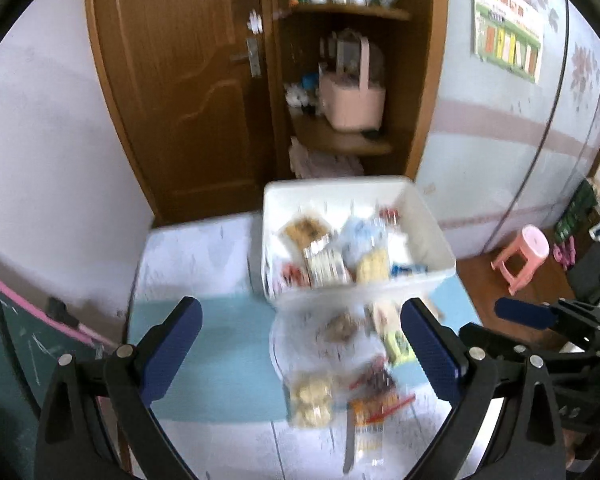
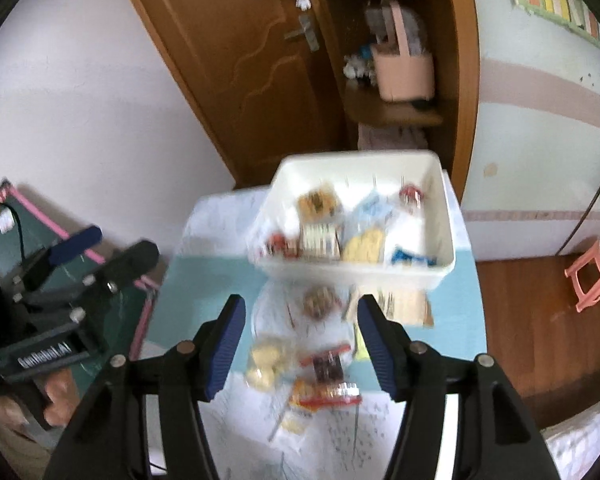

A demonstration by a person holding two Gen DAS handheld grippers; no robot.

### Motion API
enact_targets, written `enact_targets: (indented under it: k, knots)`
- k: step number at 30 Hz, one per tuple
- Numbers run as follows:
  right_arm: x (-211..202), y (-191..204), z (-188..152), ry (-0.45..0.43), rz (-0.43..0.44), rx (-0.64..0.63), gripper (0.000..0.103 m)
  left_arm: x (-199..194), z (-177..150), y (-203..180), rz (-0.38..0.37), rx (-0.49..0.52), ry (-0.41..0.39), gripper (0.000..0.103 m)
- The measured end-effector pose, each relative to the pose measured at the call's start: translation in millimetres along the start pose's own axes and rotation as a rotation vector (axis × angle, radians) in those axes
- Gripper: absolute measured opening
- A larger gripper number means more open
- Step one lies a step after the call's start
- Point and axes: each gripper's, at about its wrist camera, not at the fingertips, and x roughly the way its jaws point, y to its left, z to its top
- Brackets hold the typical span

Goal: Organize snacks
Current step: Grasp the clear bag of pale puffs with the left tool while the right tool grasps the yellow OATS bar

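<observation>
Both tools are hovering w/ jaws apart, nothing btwn: left tool, right tool. Loose snacks are lying on the worktop just before the bin. Probably best taking one pack at a time, approaching slow and pinching edges.

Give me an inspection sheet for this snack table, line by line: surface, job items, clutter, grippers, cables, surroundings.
Surface: table under a light blue and white cover; picture blurred.
Job's things: white bin at the far side, already holding several snack packets; clear bag and loose snack packets lie on the table in front of it.
Clutter: nothing seen beyond the snacks.
Grippers: left gripper and right gripper both open, above the loose packets, holding nothing.
Cables: dark cable running down the right wall.
Surroundings: brown door, open shelf with pink basket, pink stool on the wooden floor, poster on the wall.
</observation>
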Motion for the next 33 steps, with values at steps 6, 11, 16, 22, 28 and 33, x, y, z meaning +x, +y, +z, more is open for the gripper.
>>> enact_targets:
  k: [6,11,16,22,28,33]
  knots:
    - [52.7,-12.8,-57.5,0.17,0.005,0.048,0.059,49.2,-55.9,5.6,0.006,-0.023,0.15,0.099]
    - [99.9,-20.3,-98.5,0.286,0.001,0.11,0.059,101.4,-98.9,17.6,-0.014,-0.086,0.302,0.099]
    - [140.8,-13.0,-135.9,0.408,0.016,0.128,0.059,146.9,-124.5,19.7,-0.027,-0.112,0.414,0.097]
    - [169.5,7.1,-158.1,0.462,0.009,0.08,0.059,180.2,-134.8,10.5,-0.018,-0.078,0.467,0.097]
    - [181.9,24.3,-161.9,0.441,-0.043,-0.009,0.058,195.5,-136.9,0.8,-0.025,-0.063,0.495,0.097]
    - [179.8,28.4,-166.5,0.407,-0.083,-0.07,0.042,204.7,-137.4,-4.7,-0.025,-0.067,0.512,0.09]
